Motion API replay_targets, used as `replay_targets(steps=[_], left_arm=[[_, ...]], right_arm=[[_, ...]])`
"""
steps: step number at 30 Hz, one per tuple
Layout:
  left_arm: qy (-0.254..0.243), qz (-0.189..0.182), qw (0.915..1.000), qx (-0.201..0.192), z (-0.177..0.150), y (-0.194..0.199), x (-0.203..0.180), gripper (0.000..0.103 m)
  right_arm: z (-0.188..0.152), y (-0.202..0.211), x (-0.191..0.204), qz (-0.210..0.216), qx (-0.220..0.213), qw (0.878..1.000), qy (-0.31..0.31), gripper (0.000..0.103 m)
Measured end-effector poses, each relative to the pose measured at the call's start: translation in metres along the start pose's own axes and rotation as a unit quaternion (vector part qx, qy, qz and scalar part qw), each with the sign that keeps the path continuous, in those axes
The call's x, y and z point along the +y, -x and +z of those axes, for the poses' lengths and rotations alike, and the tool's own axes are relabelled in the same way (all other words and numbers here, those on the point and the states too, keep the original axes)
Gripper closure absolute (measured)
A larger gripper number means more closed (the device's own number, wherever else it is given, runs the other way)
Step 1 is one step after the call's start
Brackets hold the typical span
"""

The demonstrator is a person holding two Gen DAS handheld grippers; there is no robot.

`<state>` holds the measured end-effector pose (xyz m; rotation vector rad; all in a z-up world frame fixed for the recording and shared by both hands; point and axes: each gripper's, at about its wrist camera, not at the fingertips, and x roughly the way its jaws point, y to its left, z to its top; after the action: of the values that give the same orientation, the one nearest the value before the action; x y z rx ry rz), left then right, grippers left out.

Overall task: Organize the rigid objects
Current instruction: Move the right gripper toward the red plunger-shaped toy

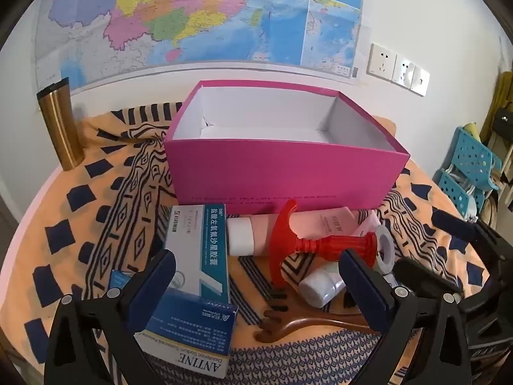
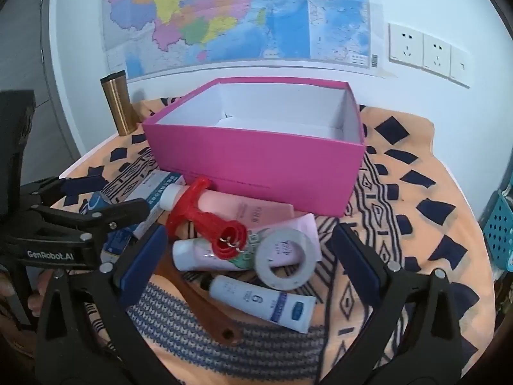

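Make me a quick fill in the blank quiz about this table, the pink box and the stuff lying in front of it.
1. The pink box is ____ inside.
2. The roll of tape lies ____ the box, on the cloth.
3. Both grippers, left and right, have their jaws ____.
4. The gold flask stands upright to the ____ of the box.

Missing words: empty; outside; open; left
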<state>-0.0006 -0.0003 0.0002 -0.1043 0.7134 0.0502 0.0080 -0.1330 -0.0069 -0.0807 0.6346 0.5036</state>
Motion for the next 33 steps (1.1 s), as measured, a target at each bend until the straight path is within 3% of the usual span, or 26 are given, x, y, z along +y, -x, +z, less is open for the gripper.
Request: replay_targets(steps=[9, 33], left_arm=[[0.004, 0.007, 0.9999, 0.009, 0.002, 0.000, 0.006, 0.000], [0.007, 0.010, 0.9999, 0.009, -0.002, -0.001, 0.011, 0.000]], right_arm=[[-0.004, -0.006, 0.006, 0.019, 0.026, 0.999, -0.017, 0.001], [-0.005, -0.011, 0.011, 0.037, 0.016, 0.999, -0.033, 0.001]])
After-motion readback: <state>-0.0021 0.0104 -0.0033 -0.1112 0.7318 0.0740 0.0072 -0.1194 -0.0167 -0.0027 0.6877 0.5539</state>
